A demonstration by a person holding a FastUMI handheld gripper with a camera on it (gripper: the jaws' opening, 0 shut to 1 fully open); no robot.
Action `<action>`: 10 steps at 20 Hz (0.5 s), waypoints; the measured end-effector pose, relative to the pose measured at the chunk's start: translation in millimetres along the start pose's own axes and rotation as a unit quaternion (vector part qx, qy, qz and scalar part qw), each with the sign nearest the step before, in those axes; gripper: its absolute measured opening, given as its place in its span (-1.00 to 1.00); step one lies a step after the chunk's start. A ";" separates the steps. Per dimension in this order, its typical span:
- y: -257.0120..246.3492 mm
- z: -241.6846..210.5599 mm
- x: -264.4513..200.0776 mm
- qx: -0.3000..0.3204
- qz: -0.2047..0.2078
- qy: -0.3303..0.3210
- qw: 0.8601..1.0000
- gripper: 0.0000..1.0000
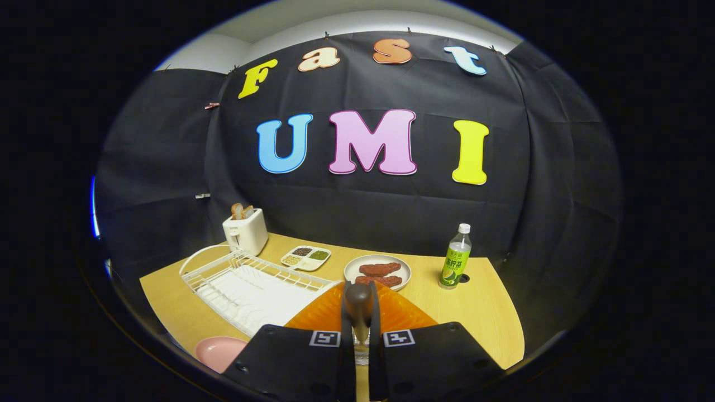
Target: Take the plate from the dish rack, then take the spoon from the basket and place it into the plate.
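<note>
Between your gripper's (360, 329) two fingers a brown spoon handle (358, 306) is standing upright, and both fingers are pressing on it, so your gripper is sitting closed on the spoon with only the narrow width of the handle keeping them apart. Below the grip a paler length of the spoon is running down between the fingers, and its far end is too hidden to tell.

Just ahead of the fingers and under the spoon, the orange basket (399, 315) is spreading out to both sides, its ribbed wall showing past the fingertips. You are holding the spoon above it; whether the spoon is touching the basket cannot be told.

Off to the left of your fingers and close beside them, the pink plate (218, 353) is lying on the bench (480, 312), partly cut off by the left finger's body. Beyond the plate, ahead and to the left of the gripper, the white wire dish rack (248, 282) is sitting with its white tray inside.

Straight beyond the basket a round white dish (377, 272) is carrying brown pieces of food. Just left of that dish a small divided tray (306, 258) is holding dark, green and pale fillings. Farther left, behind the dish rack, a white toaster (246, 230) is standing with bread in its slots. Ahead and to the right of the gripper, a green-labelled bottle (456, 258) with a white cap is standing upright near the bench's far edge.
</note>
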State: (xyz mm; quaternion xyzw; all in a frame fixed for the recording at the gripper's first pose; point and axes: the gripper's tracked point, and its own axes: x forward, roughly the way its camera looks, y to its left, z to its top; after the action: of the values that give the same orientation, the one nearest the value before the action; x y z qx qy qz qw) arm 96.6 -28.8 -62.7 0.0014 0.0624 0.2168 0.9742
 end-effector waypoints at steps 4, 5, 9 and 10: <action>49.6 0.3 -20.5 0.017 0.025 0.012 0.999 -0.74; 66.0 -3.1 -23.6 0.023 0.033 0.012 0.999 -0.74; 131.4 -42.2 -24.2 0.039 0.069 0.031 0.996 -0.74; 147.6 -55.1 -21.8 0.039 0.077 0.039 0.996 -0.74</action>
State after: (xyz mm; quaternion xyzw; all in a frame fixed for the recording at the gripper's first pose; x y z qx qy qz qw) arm 7.9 94.3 -110.4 0.0360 0.1083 0.2882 0.9508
